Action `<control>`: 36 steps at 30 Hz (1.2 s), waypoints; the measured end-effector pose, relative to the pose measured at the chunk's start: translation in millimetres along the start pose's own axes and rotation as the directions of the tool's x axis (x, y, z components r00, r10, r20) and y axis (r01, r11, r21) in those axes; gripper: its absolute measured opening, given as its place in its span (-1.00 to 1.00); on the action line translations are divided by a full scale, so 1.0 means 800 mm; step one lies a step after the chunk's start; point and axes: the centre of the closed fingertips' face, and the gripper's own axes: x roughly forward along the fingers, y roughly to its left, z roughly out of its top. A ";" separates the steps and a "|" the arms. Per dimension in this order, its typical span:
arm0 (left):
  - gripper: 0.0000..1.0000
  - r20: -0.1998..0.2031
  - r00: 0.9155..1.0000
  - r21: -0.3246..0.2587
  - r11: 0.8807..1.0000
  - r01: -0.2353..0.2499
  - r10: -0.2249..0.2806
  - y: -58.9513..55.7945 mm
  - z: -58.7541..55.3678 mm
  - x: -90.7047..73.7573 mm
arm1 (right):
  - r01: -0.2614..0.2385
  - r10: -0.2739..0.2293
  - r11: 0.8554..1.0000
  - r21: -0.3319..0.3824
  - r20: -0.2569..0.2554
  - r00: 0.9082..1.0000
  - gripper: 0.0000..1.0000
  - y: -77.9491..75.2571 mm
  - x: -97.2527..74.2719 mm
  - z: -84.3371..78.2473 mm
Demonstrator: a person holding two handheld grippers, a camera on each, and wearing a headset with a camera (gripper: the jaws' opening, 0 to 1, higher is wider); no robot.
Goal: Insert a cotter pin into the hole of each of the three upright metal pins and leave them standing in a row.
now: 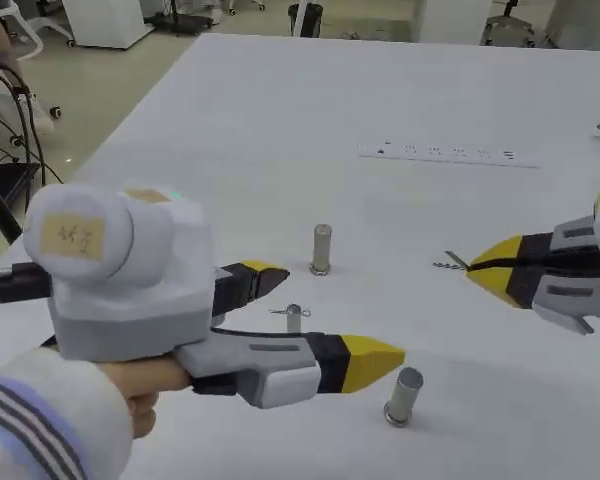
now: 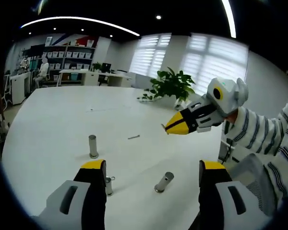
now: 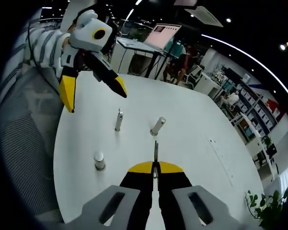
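A wide white surface is stretching out in front of me, and a power strip is lying at its far side. I am holding my left claw spread wide and gripping nothing. Its two yellow tips are sitting on either side of a metal pin, which is standing upright with a cotter pin through its top.

Taking that fitted pin as my mark, a second metal pin is standing upright just beyond it. A third metal pin is lying tipped over, nearer to me and to the right. My right claw is hovering well off to the right of the fitted pin. It is clamped tight on a second cotter pin, whose end is sticking out past the tips.

In the left gripper view, a loose cotter pin is lying flat on the surface beyond the fitted pin.
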 end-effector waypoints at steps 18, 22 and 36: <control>0.29 0.019 0.994 -0.059 0.992 0.112 -0.111 -0.019 0.017 0.035 | 0.071 -0.067 0.993 -0.092 0.043 0.997 -1.00 0.025 -0.010 0.016; 0.14 0.010 0.988 -0.086 0.985 0.152 -0.152 -0.025 0.016 0.039 | 0.075 -0.070 0.989 -0.125 0.041 0.997 -1.00 0.033 -0.011 0.019; -0.72 0.006 0.972 -0.093 0.967 0.236 -0.237 -0.040 0.019 0.045 | 0.093 -0.085 0.978 -0.185 0.050 0.995 -1.00 0.055 -0.008 0.036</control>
